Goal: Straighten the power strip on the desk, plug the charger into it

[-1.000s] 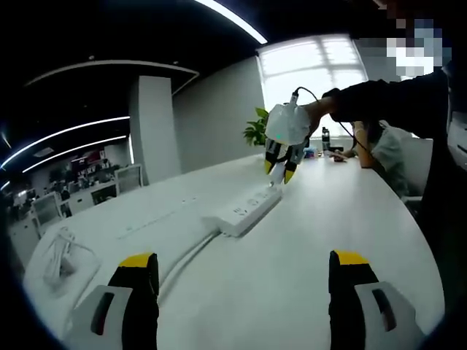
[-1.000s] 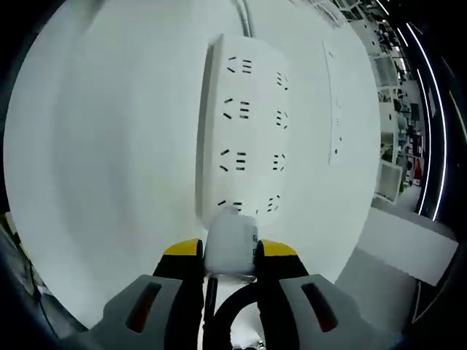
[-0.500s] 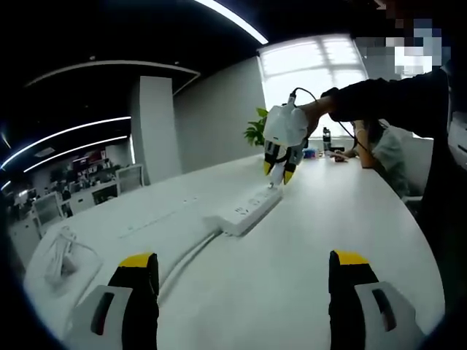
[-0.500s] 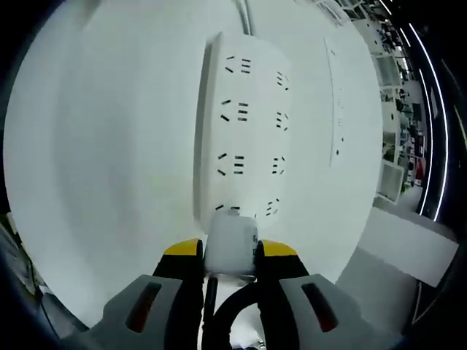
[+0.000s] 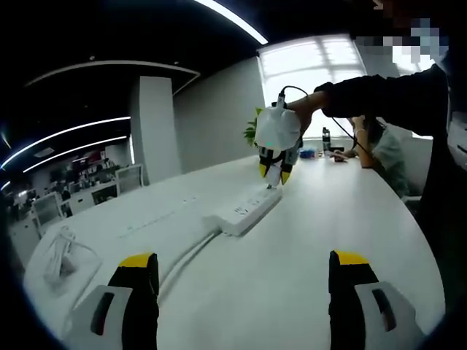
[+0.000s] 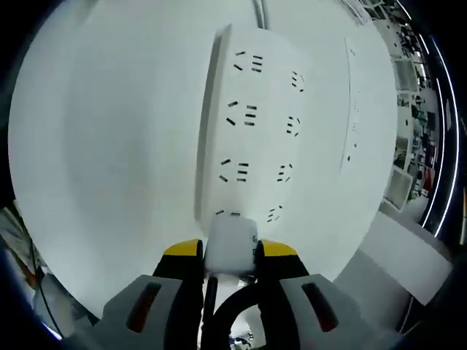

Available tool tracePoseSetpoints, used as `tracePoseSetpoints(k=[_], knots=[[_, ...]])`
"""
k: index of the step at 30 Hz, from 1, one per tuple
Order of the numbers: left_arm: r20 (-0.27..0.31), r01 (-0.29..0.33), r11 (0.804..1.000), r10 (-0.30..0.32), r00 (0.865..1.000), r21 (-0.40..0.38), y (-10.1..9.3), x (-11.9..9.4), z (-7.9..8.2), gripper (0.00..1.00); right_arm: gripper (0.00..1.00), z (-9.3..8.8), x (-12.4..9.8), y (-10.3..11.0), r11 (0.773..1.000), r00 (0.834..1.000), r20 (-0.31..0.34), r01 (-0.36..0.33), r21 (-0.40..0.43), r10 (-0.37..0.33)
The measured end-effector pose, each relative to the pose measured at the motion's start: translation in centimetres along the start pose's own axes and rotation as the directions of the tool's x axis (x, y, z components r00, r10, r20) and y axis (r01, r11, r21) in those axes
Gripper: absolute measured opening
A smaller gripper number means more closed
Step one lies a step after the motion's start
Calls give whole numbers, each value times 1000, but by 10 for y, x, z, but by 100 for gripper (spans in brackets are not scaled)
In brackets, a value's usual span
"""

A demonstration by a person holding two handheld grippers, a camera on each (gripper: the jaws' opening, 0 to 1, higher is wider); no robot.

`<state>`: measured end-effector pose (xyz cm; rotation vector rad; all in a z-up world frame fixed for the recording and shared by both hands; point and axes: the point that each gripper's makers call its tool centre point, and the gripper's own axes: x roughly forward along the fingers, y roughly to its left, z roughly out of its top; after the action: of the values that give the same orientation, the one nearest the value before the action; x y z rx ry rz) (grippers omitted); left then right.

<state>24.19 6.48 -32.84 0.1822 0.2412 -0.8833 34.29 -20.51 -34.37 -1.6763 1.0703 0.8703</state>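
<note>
A white power strip (image 5: 246, 209) lies on the white desk (image 5: 314, 226), its cable running toward the near left. In the right gripper view the power strip (image 6: 248, 127) shows several sockets from above. My right gripper (image 6: 222, 250) is shut on a white charger (image 6: 231, 246), held just over the strip's nearest socket. In the left gripper view that right gripper (image 5: 276, 175) hangs point-down over the strip's far end, held by a person's hand. My left gripper (image 5: 244, 273) is open low over the desk, nothing between its jaws.
A coiled white cable (image 5: 60, 251) lies at the desk's far left edge. A desk cable slot (image 6: 352, 102) runs beside the strip. A seated person (image 5: 383, 149) and a plant (image 5: 255, 131) are at the desk's far end. Office chairs (image 5: 44, 208) stand beyond.
The right gripper with the charger has lifted and tilted slightly over the strip's end socket. The left gripper has not moved.
</note>
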Motion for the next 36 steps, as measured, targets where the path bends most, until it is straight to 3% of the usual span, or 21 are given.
tracePoseSetpoints(k=[3, 9, 13, 15, 20, 24, 36], knots=[[-5, 6, 1000, -5, 1000, 1, -1, 0, -1, 99, 26, 3, -2, 2, 1000, 1000, -18, -4, 3, 4], [-1, 1, 1000, -1, 1000, -4, -1, -1, -2, 99, 26, 5, -3, 3, 996, 1000, -4, -20, 92, 20], [-4, 2, 1000, -2, 1000, -2, -2, 0, -2, 99, 26, 10, 2, 4, 997, 1000, -11, -20, 70, 21], [-3, 3, 1000, -3, 1000, 0, -2, 0, -2, 99, 26, 9, 8, 0, 999, 999, -53, 2, 50, 1], [-7, -3, 1000, 3, 1000, -1, 0, -3, -4, 99, 26, 10, 8, -1, 997, 999, -29, -18, 76, 20], [-11, -3, 1000, 3, 1000, -2, 1, -2, -5, 99, 27, 10, 8, 0, 998, 999, -43, -15, 56, 17], [-18, -3, 1000, 3, 1000, 3, 0, -2, -6, 99, 29, 12, 6, 1, 998, 1000, 2, -22, 51, 22]])
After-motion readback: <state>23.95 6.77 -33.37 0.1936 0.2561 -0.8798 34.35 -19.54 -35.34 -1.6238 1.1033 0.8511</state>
